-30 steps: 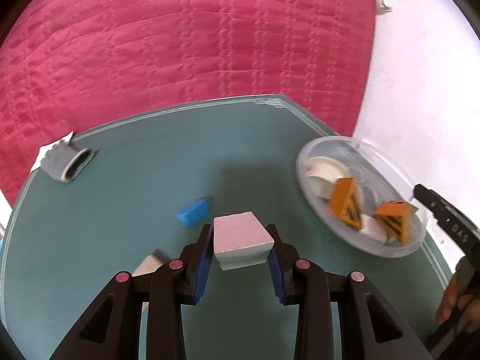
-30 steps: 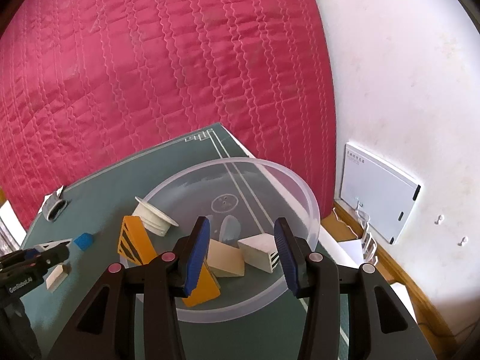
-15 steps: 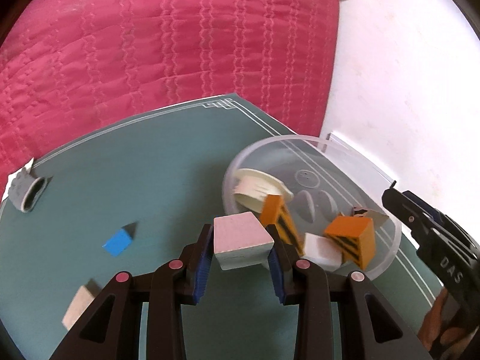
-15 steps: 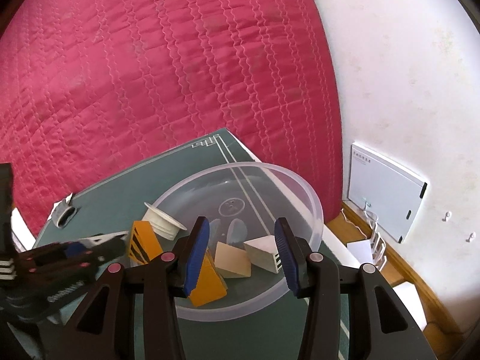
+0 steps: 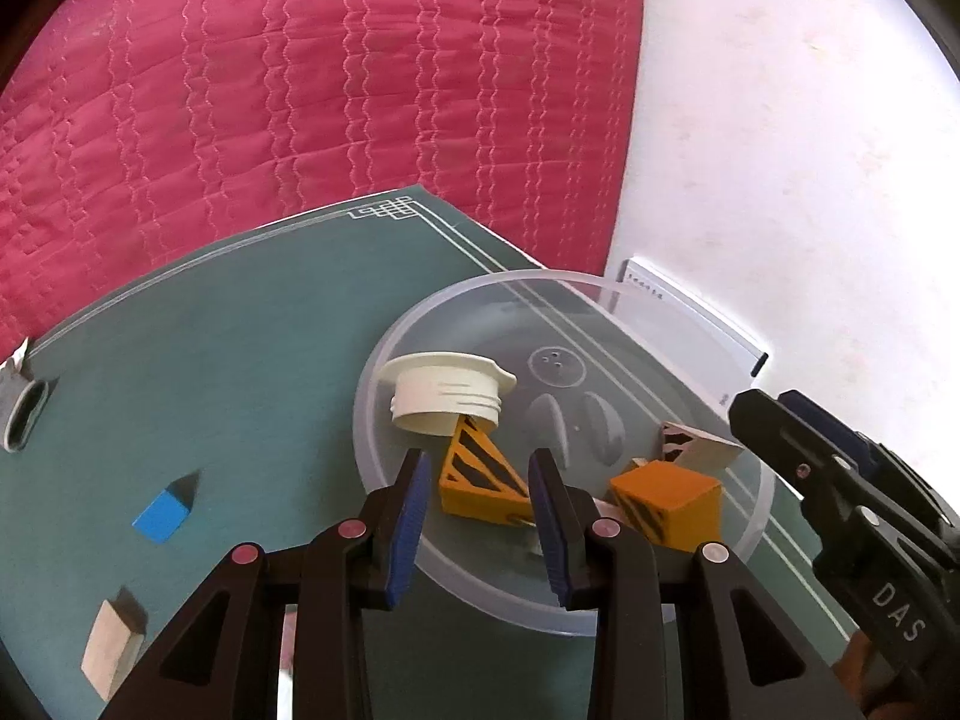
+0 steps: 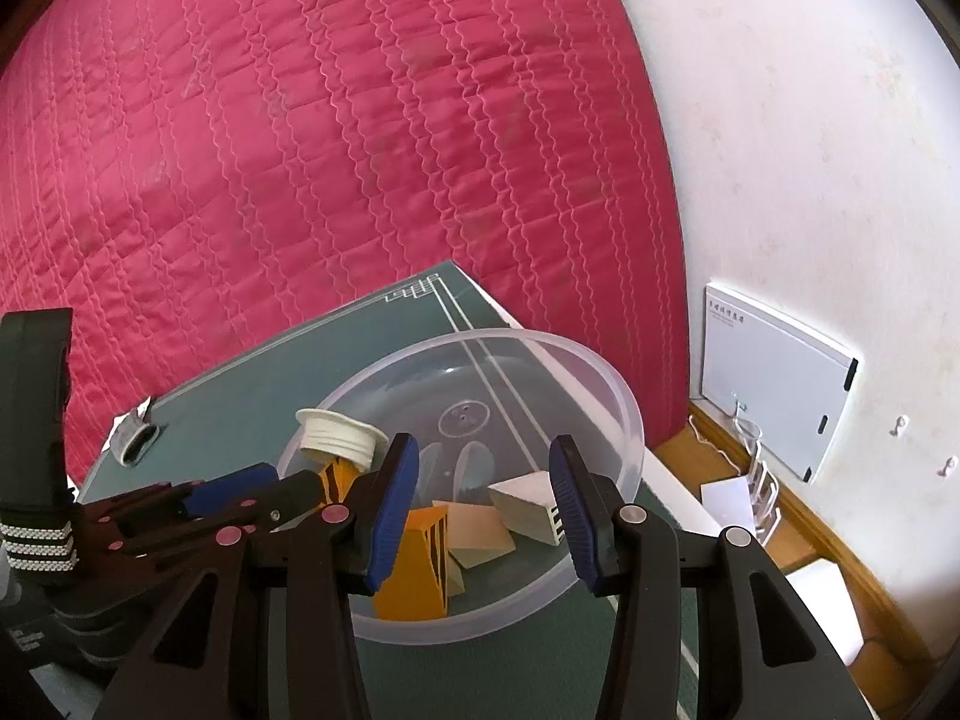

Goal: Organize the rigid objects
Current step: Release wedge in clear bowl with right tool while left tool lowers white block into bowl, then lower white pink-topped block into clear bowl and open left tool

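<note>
Left gripper (image 5: 480, 507): apart, holds nothing, over bowl (image 5: 384, 396).
Right gripper (image 6: 480, 507): apart, holds nothing.
Bench (image 5: 240, 324): blue block (image 5: 162, 515), tan block (image 5: 111, 648) outside bowl.

Bright daylight, overexposed white wall (image 5: 780, 138), sharp focus, strong fisheye bending at edges.

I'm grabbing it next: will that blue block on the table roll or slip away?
The blue block has flat faces and sharp edges, so it probably won't roll. It looks small and solid, likely light and stiff, so an off-centre nudge may slide or spin it across the smooth table rather than tip it.
</note>
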Available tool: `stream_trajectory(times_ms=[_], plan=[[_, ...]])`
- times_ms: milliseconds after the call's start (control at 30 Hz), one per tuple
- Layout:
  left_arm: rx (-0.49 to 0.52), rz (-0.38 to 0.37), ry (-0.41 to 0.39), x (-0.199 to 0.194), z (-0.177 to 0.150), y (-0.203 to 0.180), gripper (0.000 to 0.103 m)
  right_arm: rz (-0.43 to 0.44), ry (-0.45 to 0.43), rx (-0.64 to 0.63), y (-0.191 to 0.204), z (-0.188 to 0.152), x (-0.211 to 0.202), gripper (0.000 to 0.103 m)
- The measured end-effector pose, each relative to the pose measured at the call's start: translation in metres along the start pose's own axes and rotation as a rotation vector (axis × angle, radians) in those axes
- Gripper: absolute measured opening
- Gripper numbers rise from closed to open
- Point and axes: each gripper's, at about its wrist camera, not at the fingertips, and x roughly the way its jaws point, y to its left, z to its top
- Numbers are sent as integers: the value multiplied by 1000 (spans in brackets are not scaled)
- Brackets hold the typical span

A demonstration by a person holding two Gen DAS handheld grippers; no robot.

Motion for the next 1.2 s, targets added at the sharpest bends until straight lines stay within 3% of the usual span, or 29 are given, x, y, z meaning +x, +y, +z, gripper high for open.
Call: stream_trajectory(times_ms=[133, 300, 367, 433, 600, 1100, 1200], plan=[[-15, 1, -4, -5, -2, 8, 39, 1, 4, 7, 0, 0, 1, 47], [-63, 36, 0, -16, -12, 31, 55, 2, 7, 8, 0, 0, 1, 47], [-86, 49, 1, -22, -18, 42, 66, 0, 8, 8, 0, 0, 1, 47], [-108, 69, 1, -28, -25, 54, 68, 2, 11, 9, 0, -1, 1, 49], [-132, 116, 27, -39, -45, 75, 69, 2, 13, 4, 1, -2, 1, 51], [-138, 85, 131, -29, -80, 66, 68, 8, 13, -13, 3, -4, 1, 51], [-126, 97, 120, -27, -78, 65, 52, 9, 13, -14, 4, -5, 2, 51]])
